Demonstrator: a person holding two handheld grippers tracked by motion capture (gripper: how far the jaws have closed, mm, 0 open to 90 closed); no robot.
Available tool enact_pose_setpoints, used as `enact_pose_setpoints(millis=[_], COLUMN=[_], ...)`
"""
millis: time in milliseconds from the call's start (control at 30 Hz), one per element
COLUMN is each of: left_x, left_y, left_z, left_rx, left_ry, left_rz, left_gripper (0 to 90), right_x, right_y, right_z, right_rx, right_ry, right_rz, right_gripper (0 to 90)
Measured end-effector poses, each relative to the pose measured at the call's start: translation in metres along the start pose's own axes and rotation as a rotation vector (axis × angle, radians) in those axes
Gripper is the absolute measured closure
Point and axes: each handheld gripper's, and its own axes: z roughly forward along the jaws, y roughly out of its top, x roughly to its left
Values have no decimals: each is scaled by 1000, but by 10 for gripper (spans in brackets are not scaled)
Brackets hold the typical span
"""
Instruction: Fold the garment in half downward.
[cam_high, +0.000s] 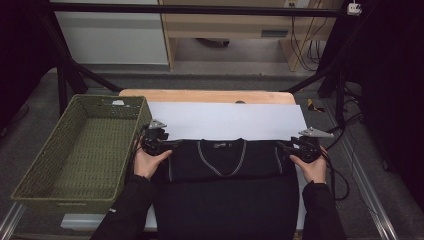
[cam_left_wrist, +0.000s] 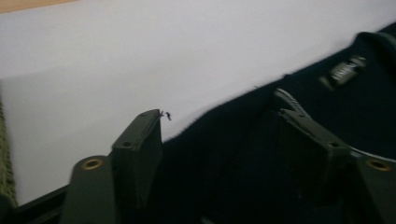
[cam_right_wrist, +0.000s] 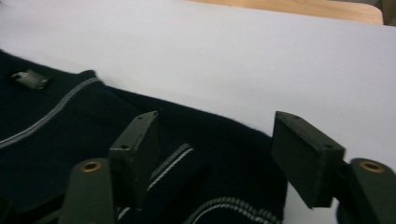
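**A:** Which way is the garment lying?

**B:** I have the dark V-neck sweater (cam_high: 225, 175) flat on the white sheet (cam_high: 225, 120) that covers the wooden table (cam_high: 210, 96). Its neckline faces twelve o'clock and the hem runs toward six, off the near edge, so the body's length goes twelve to six. The folded shoulder line across the top runs nine to three.

**A:** And the tongs?

**B:** My left gripper (cam_high: 172, 144) sits at the sweater's nine o'clock shoulder corner and my right gripper (cam_high: 280, 146) at the three o'clock corner, well apart and pointing inward at each other. In the left gripper view the left gripper (cam_left_wrist: 229, 126) has its jaws standing wide, with dark knit lying between them and no pad pressing on it. In the right gripper view the right gripper (cam_right_wrist: 215, 133) is the same: jaws parted, a folded striped cuff below the gap, nothing clamped.

**A:** How does the sweater look?

**B:** Navy to black knit, with a pale stripe tracing the V-neck and paler trim at the folded sleeves. A small label (cam_left_wrist: 343, 72) sits inside the collar. The top edge looks straight and tidy. A green woven basket (cam_high: 65, 160) stands at nine o'clock, just beside my left hand (cam_high: 147, 162).
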Motion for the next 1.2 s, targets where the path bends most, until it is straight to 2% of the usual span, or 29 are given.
enact_pose_setpoints(millis=[100, 200, 300, 333, 467, 533, 600, 633, 733, 767, 800, 833, 900, 967, 1033, 1200], left_x=[-7, -11, -13, -14, -13, -10, -8, -4, -2, -1, -1, -1, -2, -2, -3, -5], left_y=[-8, -17, -23, -30, -33, -36, -37, -39, -41, -42, -42, -43, -43, -43, -44, -44], left_z=[-10, -16, -17, -16, -11, -7, -4, 0, 3, 5, 5, 6, 7, 7, 7, 8], left_rx=[-17, -15, -12, -3, 20, 35, 36, 52, 47, 67, 67, 73, 78, 78, 81, 81], left_ry=[-46, -54, -43, -21, 5, 37, 44, 52, 43, 46, 46, 41, 41, 40, 49, 54], left_rz=[-2, 3, 1, 7, 22, 28, 29, 7, -9, -12, -12, -15, -4, 0, 9, 24], left_gripper=[224, 162, 129, 128, 126, 122, 130, 134, 224, 246, 272, 306, 369, 448, 483, 564], right_x=[4, 7, 9, 12, 13, 13, 13, 14, 15, 15, 15, 14, 12, 11, 10, 9], right_y=[0, 0, -1, -2, -1, -2, -3, -3, -4, -4, -4, -5, -6, -7, -10, -11], right_z=[-3, -1, 3, 7, 10, 10, 11, 12, 14, 14, 14, 14, 15, 16, 20, 25], right_rx=[-3, 18, 34, 51, 56, 63, 75, 79, 94, 97, 97, 97, 114, 119, 150, 157], right_ry=[32, 52, 54, 63, 71, 66, 66, 66, 68, 66, 66, 61, 68, 68, 65, 70], right_rz=[0, -1, -4, -2, 5, 2, 1, -3, -10, -19, -19, -26, -7, -6, -12, -22], right_gripper=[282, 270, 270, 268, 250, 237, 232, 233, 267, 304, 304, 385, 444, 451, 475, 482])
